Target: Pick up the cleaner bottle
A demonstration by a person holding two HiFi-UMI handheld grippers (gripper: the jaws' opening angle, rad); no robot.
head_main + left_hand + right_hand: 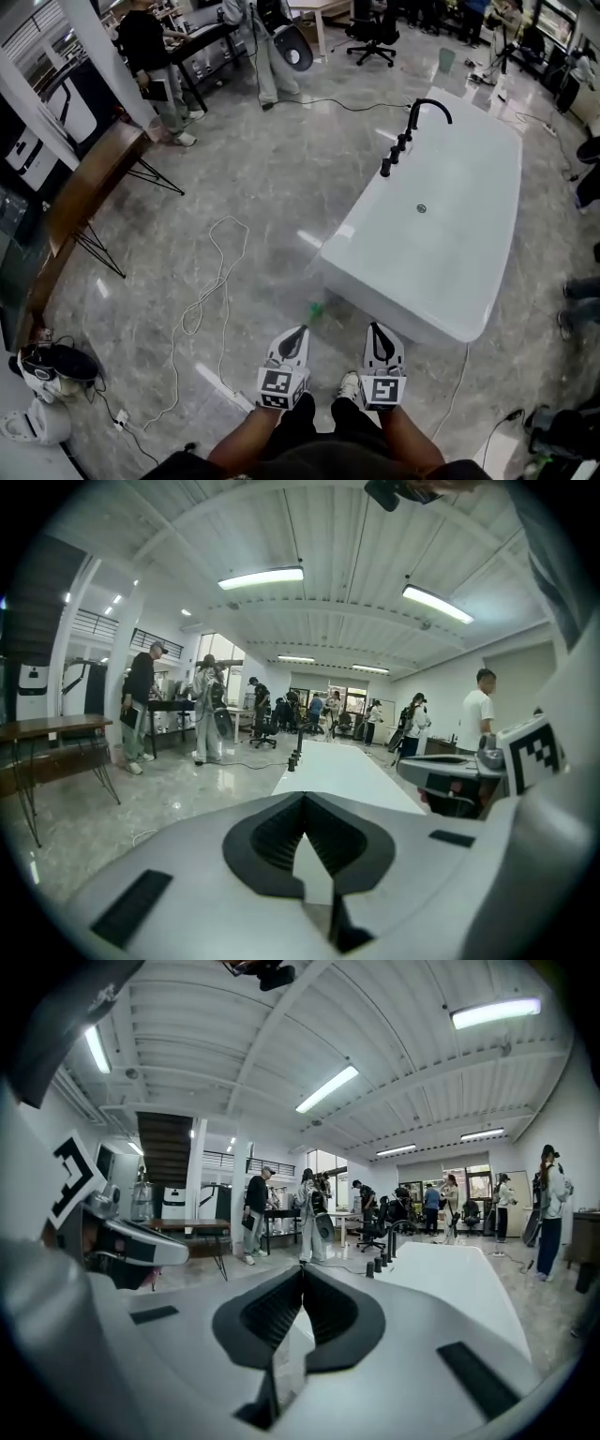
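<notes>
A small green object (pixel 316 309), blurred and apparently the cleaner bottle, stands on the grey floor by the near corner of the white bathtub (pixel 441 244). My left gripper (pixel 298 331) hovers just below and left of it, jaws shut with nothing between them. My right gripper (pixel 377 328) is beside it, to the right, pointing at the tub's near end, also shut and empty. In the left gripper view the jaws (pixel 303 797) meet at the tips, and the tub lies ahead. The right gripper view shows its jaws (pixel 302 1267) closed too. Neither gripper view shows the green object.
A black faucet (pixel 417 117) stands on the tub's far rim. A white cable (pixel 211 281) loops across the floor on the left. A wooden table (pixel 84 187) runs along the left wall, with appliances (pixel 42 370) below it. People stand at the far end.
</notes>
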